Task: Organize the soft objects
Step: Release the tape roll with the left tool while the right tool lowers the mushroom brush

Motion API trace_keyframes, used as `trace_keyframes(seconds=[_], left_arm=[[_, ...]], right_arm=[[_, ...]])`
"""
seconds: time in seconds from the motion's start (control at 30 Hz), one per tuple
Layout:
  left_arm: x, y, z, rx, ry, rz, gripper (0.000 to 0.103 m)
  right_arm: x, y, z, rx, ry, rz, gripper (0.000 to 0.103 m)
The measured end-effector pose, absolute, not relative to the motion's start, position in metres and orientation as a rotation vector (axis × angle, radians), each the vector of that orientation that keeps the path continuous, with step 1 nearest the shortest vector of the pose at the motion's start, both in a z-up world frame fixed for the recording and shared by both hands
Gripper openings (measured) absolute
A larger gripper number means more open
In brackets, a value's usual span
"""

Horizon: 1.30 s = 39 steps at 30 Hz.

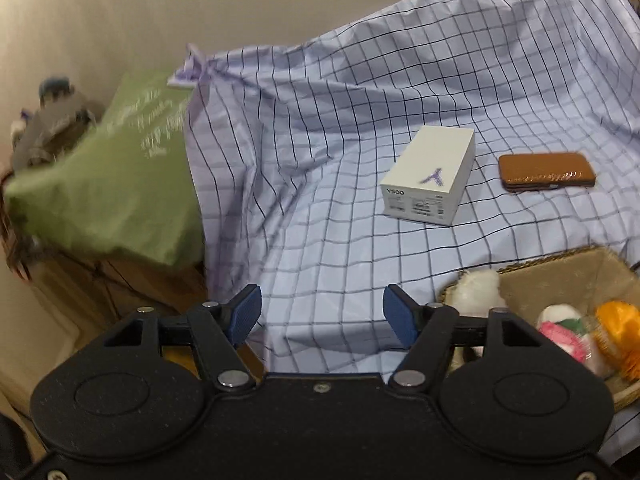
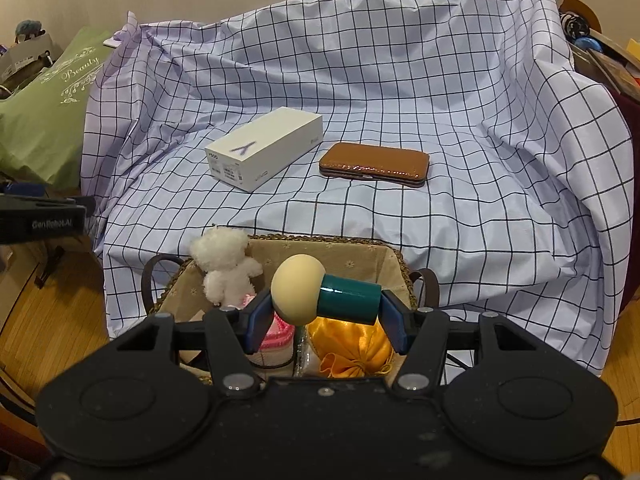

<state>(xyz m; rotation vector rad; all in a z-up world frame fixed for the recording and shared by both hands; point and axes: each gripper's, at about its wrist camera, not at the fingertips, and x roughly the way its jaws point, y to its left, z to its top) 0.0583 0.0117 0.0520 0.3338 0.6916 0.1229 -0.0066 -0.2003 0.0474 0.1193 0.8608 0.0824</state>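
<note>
My right gripper (image 2: 324,320) is shut on a mushroom-shaped toy (image 2: 320,296) with a cream cap and teal stem, held sideways just above a woven basket (image 2: 360,246). In the basket lie a white plush bear (image 2: 226,266), a pink and white soft item (image 2: 276,334) and an orange satin pouch (image 2: 352,346). My left gripper (image 1: 322,316) is open and empty, over the checked cloth to the left of the basket (image 1: 560,268). The bear (image 1: 478,292), pink item (image 1: 564,332) and orange pouch (image 1: 618,328) also show there.
A white phone box (image 2: 264,148) and a brown leather case (image 2: 374,164) lie on the checked cloth (image 2: 400,80) behind the basket. A green cushion (image 1: 104,172) sits at the left. Wooden floor (image 2: 60,320) lies below the cloth's front edge.
</note>
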Motion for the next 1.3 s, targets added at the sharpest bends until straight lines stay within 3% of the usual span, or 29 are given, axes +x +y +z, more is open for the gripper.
trace_keyframes(seconds=[0.37, 0.87, 1.0, 1.3], left_arm=[[0.039, 0.002, 0.022, -0.033, 0.824, 0.020, 0.065], [0.023, -0.021, 0.005, 0.005, 0.858, 0.026, 0.066], [0.020, -0.022, 0.007, 0.019, 0.845, 0.037, 0.079], [0.018, -0.020, 0.008, 0.030, 0.841, 0.049, 0.079]], right_arm=[[-0.004, -0.201, 0.045, 0.120, 0.879, 0.088, 0.057], [0.000, -0.197, 0.041, 0.116, 0.907, 0.098, 0.057], [0.001, -0.196, 0.040, 0.113, 0.913, 0.101, 0.057], [0.002, -0.195, 0.037, 0.118, 0.933, 0.110, 0.058]])
